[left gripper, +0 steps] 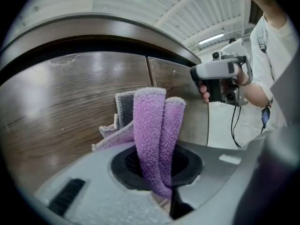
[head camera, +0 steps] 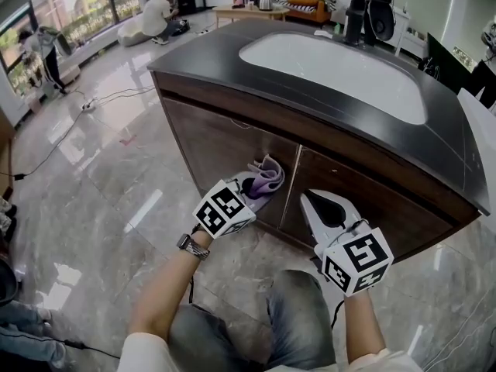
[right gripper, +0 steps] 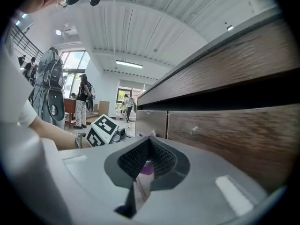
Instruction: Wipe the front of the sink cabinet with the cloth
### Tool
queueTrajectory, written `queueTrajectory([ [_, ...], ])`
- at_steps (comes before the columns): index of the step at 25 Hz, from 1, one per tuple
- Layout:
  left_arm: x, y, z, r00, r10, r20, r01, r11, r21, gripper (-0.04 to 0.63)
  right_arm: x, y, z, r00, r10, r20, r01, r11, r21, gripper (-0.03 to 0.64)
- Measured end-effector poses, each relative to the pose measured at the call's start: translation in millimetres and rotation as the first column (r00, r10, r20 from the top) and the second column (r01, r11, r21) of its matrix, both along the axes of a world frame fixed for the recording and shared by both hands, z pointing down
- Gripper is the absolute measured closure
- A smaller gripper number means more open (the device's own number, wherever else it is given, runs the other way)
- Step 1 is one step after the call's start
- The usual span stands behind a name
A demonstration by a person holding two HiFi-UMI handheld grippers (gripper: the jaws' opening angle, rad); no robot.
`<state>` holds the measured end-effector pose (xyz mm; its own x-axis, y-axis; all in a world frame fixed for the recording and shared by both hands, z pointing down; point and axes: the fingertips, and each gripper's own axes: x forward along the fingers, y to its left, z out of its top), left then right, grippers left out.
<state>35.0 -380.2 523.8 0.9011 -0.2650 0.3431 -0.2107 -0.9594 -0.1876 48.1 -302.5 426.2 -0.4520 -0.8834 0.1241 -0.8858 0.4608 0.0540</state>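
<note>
— Where is the cloth point(head camera: 266, 177) on the sink cabinet point(head camera: 194, 91)?
— Against the cabinet's front, on the left door point(head camera: 209, 149), just left of the seam point(head camera: 297, 169) between the doors, clamped in the jaws of the left gripper point(head camera: 256, 186).
— And the right gripper point(head camera: 314, 201)?
— Before the cabinet's right door point(head camera: 372, 204), just right of that seam, jaws together. The sink point(head camera: 341, 72) sits in the counter point(head camera: 198, 53) atop the cabinet.

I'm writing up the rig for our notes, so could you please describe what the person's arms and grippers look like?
Both the left gripper and right gripper have pale grey tapered shells, dark textured fingers, and a white cube with black square markers. Thin black cables trail down. A wristband sits on the left wrist; sleeves are short and light.
</note>
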Motion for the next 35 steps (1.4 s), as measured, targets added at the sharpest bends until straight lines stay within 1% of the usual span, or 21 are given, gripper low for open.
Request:
queueTrajectory([
  [4,11,11,4,0.997,0.072,-0.028,-0.073,0.996,-0.041,0.543,2,-1,4,1.000,0.010,-0.004,-0.010,1.000,-0.004,0.611],
  [6,21,18,12,0.994,0.109,-0.013,-0.109,0.993,-0.053,0.542,3,-2,6,1.000,0.013,-0.005,-0.013,1.000,-0.007,0.611],
  [8,27,25,28,0.990,0.137,0.029,-0.135,0.989,-0.063,0.543,2,-3,6,1.000,0.012,-0.008,-0.012,1.000,-0.005,0.611],
  [10,29,26,48,0.987,0.143,0.076,-0.139,0.988,-0.062,0.543,0,-4,5,1.000,0.010,-0.011,-0.010,1.000,-0.002,0.611],
  [11,27,24,56,0.986,0.140,0.088,-0.135,0.989,-0.063,0.543,-1,-5,5,1.000,0.009,-0.012,-0.009,1.000,-0.001,0.611],
  [14,17,15,66,0.989,0.122,0.087,-0.116,0.991,-0.071,0.543,-3,-8,8,1.000,0.007,-0.015,-0.007,1.000,-0.004,0.611],
  [18,1,0,71,0.993,0.085,0.076,-0.078,0.994,-0.082,0.545,-7,-14,15,1.000,0.005,-0.011,-0.005,1.000,-0.015,0.611],
  [22,-25,-24,76,0.999,0.020,0.049,-0.015,0.994,-0.105,0.545,-17,-23,22,1.000,-0.003,-0.015,0.003,1.000,-0.027,0.611],
  [28,-58,-53,77,0.998,-0.067,0.017,0.069,0.993,-0.096,0.545,-33,-36,33,1.000,-0.007,-0.020,0.006,0.999,-0.050,0.611],
  [31,-84,-75,77,0.991,-0.136,-0.008,0.134,0.986,-0.100,0.545,-44,-45,37,1.000,-0.009,-0.024,0.008,0.998,-0.056,0.611],
  [35,-126,-111,81,0.966,-0.255,-0.044,0.251,0.964,-0.082,0.545,-61,-58,42,0.999,-0.013,-0.037,0.011,0.998,-0.066,0.611],
])
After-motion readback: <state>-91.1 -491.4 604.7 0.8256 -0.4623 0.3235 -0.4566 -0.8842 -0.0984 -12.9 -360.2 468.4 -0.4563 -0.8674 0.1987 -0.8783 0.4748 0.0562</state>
